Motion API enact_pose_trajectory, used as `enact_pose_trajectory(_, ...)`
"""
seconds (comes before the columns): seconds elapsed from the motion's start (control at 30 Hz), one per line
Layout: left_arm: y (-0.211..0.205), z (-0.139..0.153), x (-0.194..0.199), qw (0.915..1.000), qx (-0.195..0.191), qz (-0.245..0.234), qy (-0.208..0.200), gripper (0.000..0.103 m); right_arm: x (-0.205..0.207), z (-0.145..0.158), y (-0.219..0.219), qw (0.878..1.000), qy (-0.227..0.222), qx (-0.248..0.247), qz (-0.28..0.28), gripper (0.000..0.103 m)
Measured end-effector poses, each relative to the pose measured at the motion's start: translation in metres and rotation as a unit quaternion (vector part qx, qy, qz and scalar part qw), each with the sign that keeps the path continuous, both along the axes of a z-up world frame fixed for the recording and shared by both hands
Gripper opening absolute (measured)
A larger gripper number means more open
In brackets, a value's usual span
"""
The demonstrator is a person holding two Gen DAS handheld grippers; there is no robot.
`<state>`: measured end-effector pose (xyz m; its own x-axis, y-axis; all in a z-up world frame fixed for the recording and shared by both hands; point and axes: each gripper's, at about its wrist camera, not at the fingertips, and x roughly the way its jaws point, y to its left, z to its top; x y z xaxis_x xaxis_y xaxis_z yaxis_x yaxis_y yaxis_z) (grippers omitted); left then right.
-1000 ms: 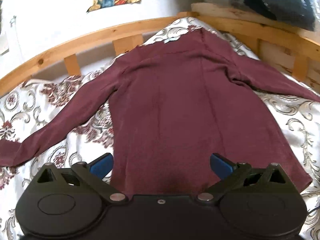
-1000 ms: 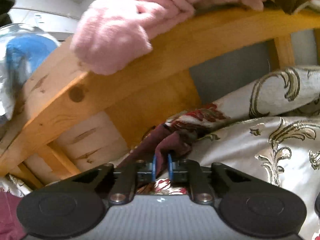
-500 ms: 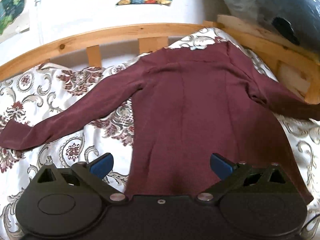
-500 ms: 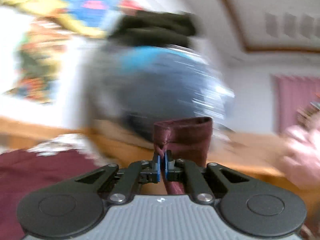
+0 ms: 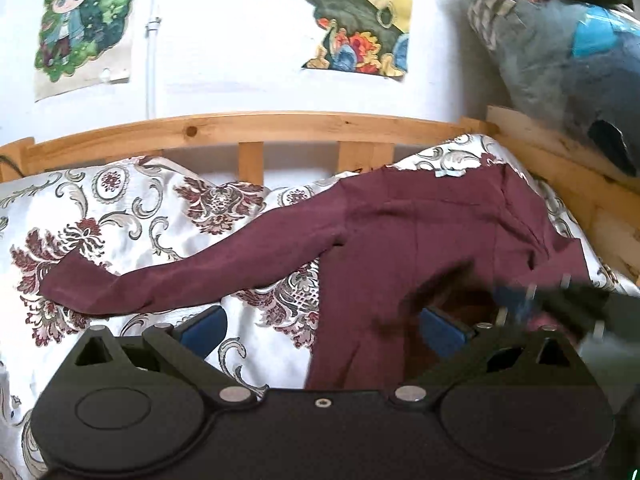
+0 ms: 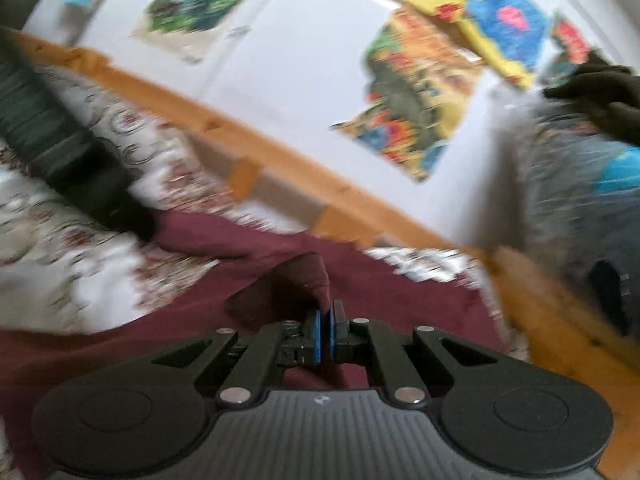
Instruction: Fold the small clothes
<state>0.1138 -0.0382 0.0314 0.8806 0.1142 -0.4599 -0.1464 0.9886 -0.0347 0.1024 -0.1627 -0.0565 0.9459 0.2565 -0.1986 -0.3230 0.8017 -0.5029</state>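
A maroon long-sleeved shirt point(image 5: 432, 240) lies flat on the patterned bedspread point(image 5: 120, 208), its left sleeve point(image 5: 180, 280) stretched out to the left. My left gripper point(image 5: 324, 326) is open just above the shirt's lower left edge, with nothing between its blue pads. My right gripper point(image 6: 325, 312) is shut on the cuff of the right sleeve point(image 6: 296, 280), held above the shirt's body point(image 6: 400, 292). In the left wrist view the right gripper point(image 5: 520, 300) shows as a dark blur over the shirt's right side.
A wooden bed rail point(image 5: 280, 128) runs along the far and right sides of the bed. Behind it is a white wall with cartoon posters point(image 5: 356, 20). A plastic-wrapped bundle point(image 5: 560, 60) sits on the rail at the right.
The right gripper swung from the bed rail, rolling, and carried the sleeve cuff over the shirt's body. It now appears in the left wrist view. The left gripper drifted and turned left.
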Motion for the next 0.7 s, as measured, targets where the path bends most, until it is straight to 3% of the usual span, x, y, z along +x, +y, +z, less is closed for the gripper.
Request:
enact_pose_trajectory(0.17, 0.001, 0.0, 0.004, 0.9999, 0.0, 0.015, 0.003, 0.102, -0.018, -0.024, 0.01, 0.997, 0.056, -0.044, 0.036, 0.006)
enact_pose_trajectory(0.3, 0.01, -0.008, 0.027, 0.999, -0.037, -0.024, 0.006, 0.102, -0.02, -0.033, 0.011, 0.991, 0.114, -0.06, 0.042, 0.011)
enact_pose_trajectory(0.37, 0.01, -0.017, 0.044, 0.9976, -0.039, -0.056, 0.015, 0.102, -0.025, -0.031, 0.008, 0.987, 0.14, -0.061, 0.043, 0.026)
enact_pose_trajectory(0.4, 0.008, -0.022, 0.052, 0.997, -0.035, -0.065, 0.022, 0.102, -0.027, -0.028, 0.005, 0.986, 0.147, -0.059, 0.042, 0.047)
enact_pose_trajectory(0.43, 0.006, -0.028, 0.059, 0.9966, -0.027, -0.072, 0.029, 0.102, -0.029, -0.023, 0.0, 0.985, 0.157, -0.051, 0.039, 0.06)
enact_pose_trajectory(0.6, -0.006, -0.047, 0.075, 0.9918, -0.032, -0.11, 0.059, 0.102, -0.04, -0.013, -0.041, 0.984, 0.174, -0.006, -0.029, 0.074)
enact_pose_trajectory(0.7, -0.021, -0.061, 0.074, 0.9879, -0.006, -0.133, 0.079, 0.102, -0.032, -0.009, -0.072, 0.983, 0.144, 0.033, -0.106, 0.083)
